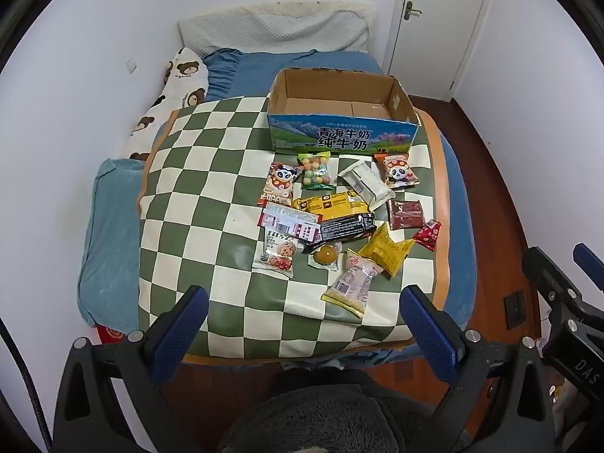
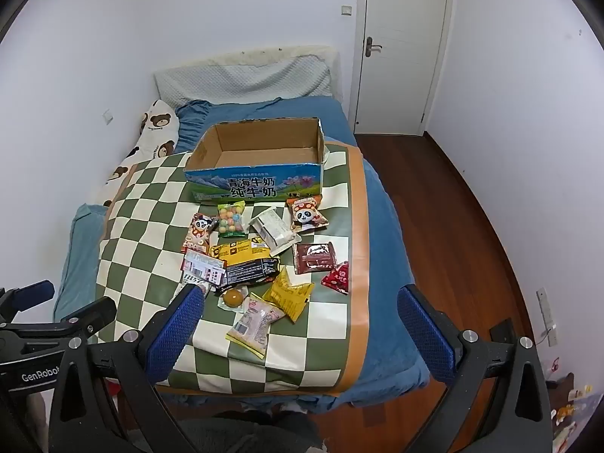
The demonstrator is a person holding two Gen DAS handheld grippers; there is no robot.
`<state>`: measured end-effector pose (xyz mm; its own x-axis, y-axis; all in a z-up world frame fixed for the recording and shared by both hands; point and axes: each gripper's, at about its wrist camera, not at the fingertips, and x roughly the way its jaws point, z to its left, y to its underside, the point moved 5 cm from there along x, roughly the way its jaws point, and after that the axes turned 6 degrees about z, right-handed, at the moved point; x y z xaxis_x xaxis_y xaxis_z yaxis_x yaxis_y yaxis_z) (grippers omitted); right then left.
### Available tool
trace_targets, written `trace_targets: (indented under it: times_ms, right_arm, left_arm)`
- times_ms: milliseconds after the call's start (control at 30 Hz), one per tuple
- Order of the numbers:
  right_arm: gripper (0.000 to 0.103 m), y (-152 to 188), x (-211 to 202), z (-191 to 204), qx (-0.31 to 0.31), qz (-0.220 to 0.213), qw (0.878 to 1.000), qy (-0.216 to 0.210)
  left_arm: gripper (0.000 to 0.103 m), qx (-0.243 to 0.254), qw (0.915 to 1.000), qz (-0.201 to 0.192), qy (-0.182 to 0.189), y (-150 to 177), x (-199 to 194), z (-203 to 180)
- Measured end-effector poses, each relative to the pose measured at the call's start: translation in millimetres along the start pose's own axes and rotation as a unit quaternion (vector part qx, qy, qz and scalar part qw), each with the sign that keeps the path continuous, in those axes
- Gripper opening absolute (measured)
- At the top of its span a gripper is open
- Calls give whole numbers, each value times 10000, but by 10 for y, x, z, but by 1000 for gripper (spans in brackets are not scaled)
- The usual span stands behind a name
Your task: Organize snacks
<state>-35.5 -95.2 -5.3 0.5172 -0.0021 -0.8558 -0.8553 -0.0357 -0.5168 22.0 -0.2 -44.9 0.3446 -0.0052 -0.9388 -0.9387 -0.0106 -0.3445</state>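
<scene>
Several snack packets point(image 1: 339, 215) point(image 2: 260, 264) lie scattered on a green-and-cream checkered mat point(image 1: 196, 196) point(image 2: 143, 234) spread over a bed. Behind them stands an open cardboard milk box point(image 1: 339, 113) point(image 2: 260, 158), empty inside. Among the snacks are two panda packets point(image 1: 400, 173) point(image 2: 307, 217), a yellow packet point(image 1: 385, 249) point(image 2: 288, 294) and a dark red one point(image 1: 406, 213) point(image 2: 314, 257). My left gripper point(image 1: 305, 324) hangs open over the mat's near edge, holding nothing. My right gripper point(image 2: 302, 324) is open too, above the mat's near right part, with nothing between its blue pads.
A blue bedsheet point(image 2: 381, 219), a bear-print pillow point(image 1: 177, 90) and a grey pillow point(image 1: 271, 32) lie around the mat. Wooden floor point(image 2: 445, 204) runs along the right of the bed. A white door point(image 2: 400, 45) stands at the back right. A dark fuzzy garment point(image 1: 321, 411) fills the bottom.
</scene>
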Motion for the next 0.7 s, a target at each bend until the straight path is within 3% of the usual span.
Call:
trace_targets:
  times_ms: [700]
  right_arm:
    - [103, 12, 98, 64, -36, 156, 9999, 19]
  left_arm:
    - [103, -3, 10000, 48, 11, 4, 4, 1]
